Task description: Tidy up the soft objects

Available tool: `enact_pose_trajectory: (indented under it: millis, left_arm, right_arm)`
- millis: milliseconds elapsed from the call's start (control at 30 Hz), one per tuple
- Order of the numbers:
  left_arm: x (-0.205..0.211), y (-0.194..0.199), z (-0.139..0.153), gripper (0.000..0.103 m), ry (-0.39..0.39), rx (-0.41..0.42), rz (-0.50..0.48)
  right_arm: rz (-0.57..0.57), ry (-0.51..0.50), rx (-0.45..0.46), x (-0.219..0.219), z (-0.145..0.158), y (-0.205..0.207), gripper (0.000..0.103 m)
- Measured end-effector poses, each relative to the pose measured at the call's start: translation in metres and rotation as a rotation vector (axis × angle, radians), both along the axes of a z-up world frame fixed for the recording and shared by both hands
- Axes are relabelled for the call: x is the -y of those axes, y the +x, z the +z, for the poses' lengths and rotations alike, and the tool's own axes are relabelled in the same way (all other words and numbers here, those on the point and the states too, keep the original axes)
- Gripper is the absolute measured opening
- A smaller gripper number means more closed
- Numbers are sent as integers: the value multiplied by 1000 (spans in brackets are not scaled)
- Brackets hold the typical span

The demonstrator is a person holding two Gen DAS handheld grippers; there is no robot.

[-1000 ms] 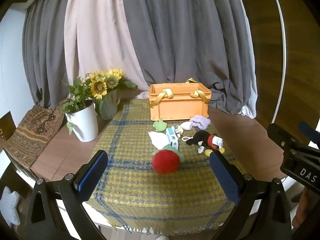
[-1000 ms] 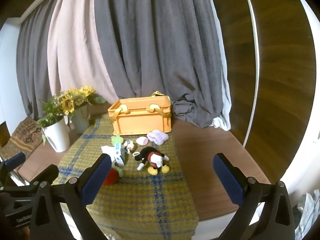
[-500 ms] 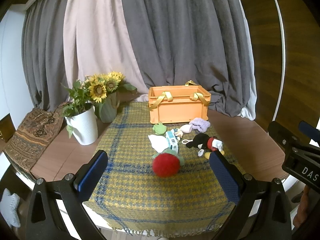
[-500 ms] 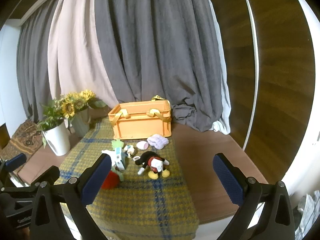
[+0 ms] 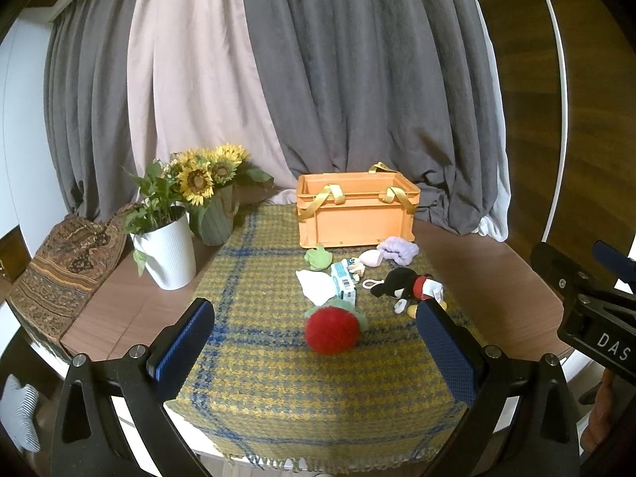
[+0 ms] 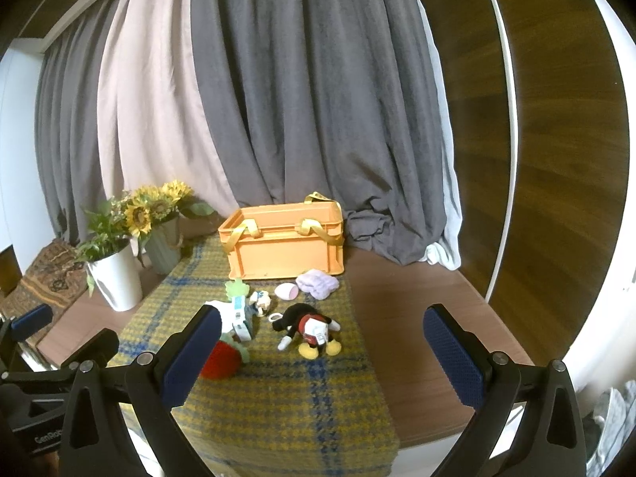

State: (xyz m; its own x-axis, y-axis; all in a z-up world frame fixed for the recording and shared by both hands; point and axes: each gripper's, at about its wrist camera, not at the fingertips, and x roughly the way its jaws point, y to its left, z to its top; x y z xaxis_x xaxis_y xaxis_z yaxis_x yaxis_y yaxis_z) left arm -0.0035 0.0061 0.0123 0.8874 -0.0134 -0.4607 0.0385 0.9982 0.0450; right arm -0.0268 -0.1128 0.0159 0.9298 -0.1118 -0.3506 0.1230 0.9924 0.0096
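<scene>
The light is soft and a bit dim, shadows are faint, and the edges bend and go dark.

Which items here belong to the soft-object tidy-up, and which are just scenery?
Job items:
- orange plastic crate with yellow straps
- fuzzy red strawberry plush
- black mouse plush in red shorts
- lilac fluffy scrunchie
- small green frog plush
- white folded cloth

Scenery:
- white ribbed plant pot
- sunflower vase
- grey curtains
</scene>
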Motion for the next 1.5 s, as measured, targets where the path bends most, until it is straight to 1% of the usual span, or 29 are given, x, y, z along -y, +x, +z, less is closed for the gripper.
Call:
enact_pose_trajectory:
  millis: [733,1300,1500]
  left_arm:
    - [2,-2,-4,103,-8,-2,-6]
    - [6,-3,-1,103,-15,-2,-22]
    - [6,5,-8,103,-12,-32,-25]
  right_arm:
    - [3,-7,11,-2,-1,-2,103]
    - [4,-7,11,-3,-1,-3,103]
    - [10,-8,-3,-5,-6,0,103]
